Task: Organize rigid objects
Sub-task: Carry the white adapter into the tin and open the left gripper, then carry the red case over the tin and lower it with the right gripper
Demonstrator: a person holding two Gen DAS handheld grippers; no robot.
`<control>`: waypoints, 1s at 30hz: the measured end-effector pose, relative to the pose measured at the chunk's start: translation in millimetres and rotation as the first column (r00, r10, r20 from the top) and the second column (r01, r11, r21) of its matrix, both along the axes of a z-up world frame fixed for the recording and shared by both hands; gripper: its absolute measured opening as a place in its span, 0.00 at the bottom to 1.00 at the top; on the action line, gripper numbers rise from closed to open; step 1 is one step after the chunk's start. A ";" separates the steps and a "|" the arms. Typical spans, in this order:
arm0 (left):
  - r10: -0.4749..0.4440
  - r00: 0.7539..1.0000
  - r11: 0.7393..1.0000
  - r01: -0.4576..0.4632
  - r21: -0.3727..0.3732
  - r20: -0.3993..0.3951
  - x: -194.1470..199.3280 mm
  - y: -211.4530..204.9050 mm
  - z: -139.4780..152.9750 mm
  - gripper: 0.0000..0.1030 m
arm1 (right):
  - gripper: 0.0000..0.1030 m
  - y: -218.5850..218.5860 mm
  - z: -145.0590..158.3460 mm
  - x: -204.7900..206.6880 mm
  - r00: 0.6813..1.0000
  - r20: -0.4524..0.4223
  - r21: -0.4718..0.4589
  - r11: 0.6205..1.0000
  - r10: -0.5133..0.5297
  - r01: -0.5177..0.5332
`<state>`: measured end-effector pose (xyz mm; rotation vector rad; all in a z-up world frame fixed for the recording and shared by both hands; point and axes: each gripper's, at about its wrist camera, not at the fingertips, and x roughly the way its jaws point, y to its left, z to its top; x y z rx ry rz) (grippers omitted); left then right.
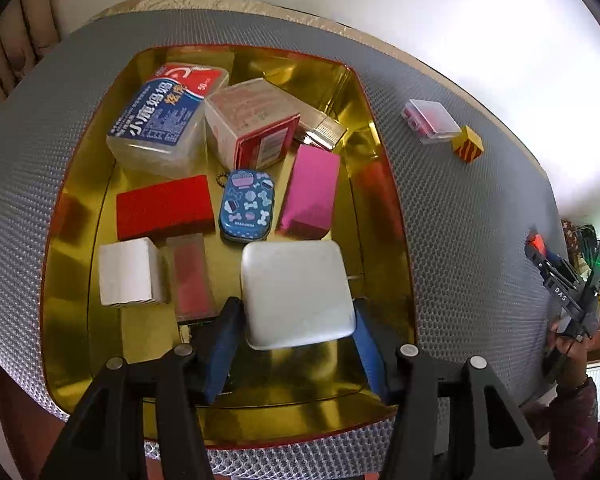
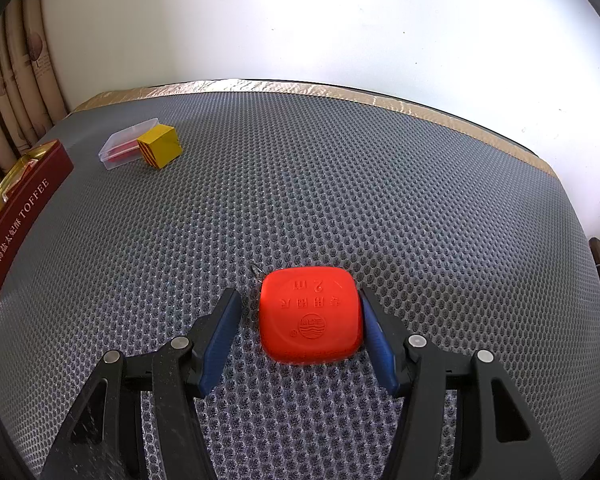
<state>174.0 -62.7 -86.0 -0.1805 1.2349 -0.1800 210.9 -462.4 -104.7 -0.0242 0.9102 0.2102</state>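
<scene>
In the left wrist view my left gripper (image 1: 296,316) is shut on a white rounded-square box (image 1: 296,292), held over the gold-lined toffee tin (image 1: 396,280). The tin holds a red box (image 1: 164,206), a blue patterned tin (image 1: 247,208), a pink box (image 1: 310,196), a white block (image 1: 130,272) and several others. In the right wrist view my right gripper (image 2: 300,320) is open around an orange tape measure (image 2: 310,316) lying on the grey mat; the right finger touches it, the left finger stands apart. The right gripper also shows in the left wrist view (image 1: 556,264).
A clear plastic case (image 2: 128,148) and a yellow striped cube (image 2: 160,146) lie on the mat at the far left, also seen in the left wrist view as case (image 1: 430,120) and cube (image 1: 467,144). The tin's red side (image 2: 20,216) stands at left. A wall runs behind the table.
</scene>
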 end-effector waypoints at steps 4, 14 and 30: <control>0.005 0.997 0.998 -0.010 0.066 0.073 -7.4 -1.8 13.8 0.55 | 0.54 -0.4 -0.1 -0.5 1.000 0.000 0.000 1.000 -0.001 0.001; 0.112 0.963 0.986 -0.137 0.090 0.245 -61.2 26.7 49.7 0.55 | 0.53 6.2 0.0 0.7 1.000 0.004 -0.016 1.000 -0.001 0.001; 0.389 0.893 0.911 -0.410 0.050 0.225 -119.8 140.4 23.2 0.55 | 0.42 29.1 17.0 -18.3 0.996 -0.070 0.072 0.995 -0.057 0.062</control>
